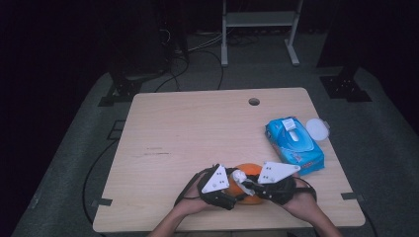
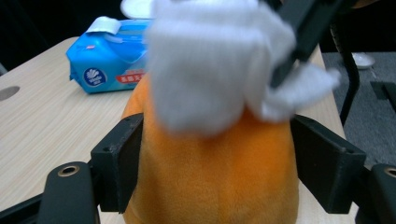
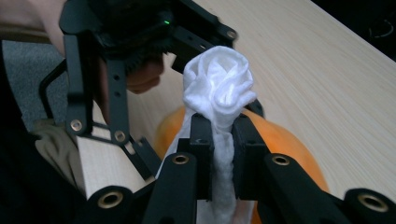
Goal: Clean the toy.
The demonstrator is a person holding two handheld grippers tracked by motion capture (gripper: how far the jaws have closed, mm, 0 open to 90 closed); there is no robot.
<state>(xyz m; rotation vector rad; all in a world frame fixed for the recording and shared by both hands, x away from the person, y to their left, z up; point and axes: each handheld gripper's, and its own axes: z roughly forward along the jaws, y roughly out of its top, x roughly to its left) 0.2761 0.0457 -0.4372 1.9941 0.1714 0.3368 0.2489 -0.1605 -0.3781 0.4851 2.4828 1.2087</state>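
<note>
At the table's six o'clock edge, the left gripper clasps an orange toy while the right gripper pinches a white wipe against its top. Wiping looks underway; wipe pack sits at three o'clock.

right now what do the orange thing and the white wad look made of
Orange thing: probably plush fabric, matte; a fine fuzzy nap shows, rounded shape. White wad: looks like a soft wipe or tissue, non-woven, slightly sheeny, bunched into crumpled folds and pinched in the right gripper. Whether it is damp I cannot tell.
</note>
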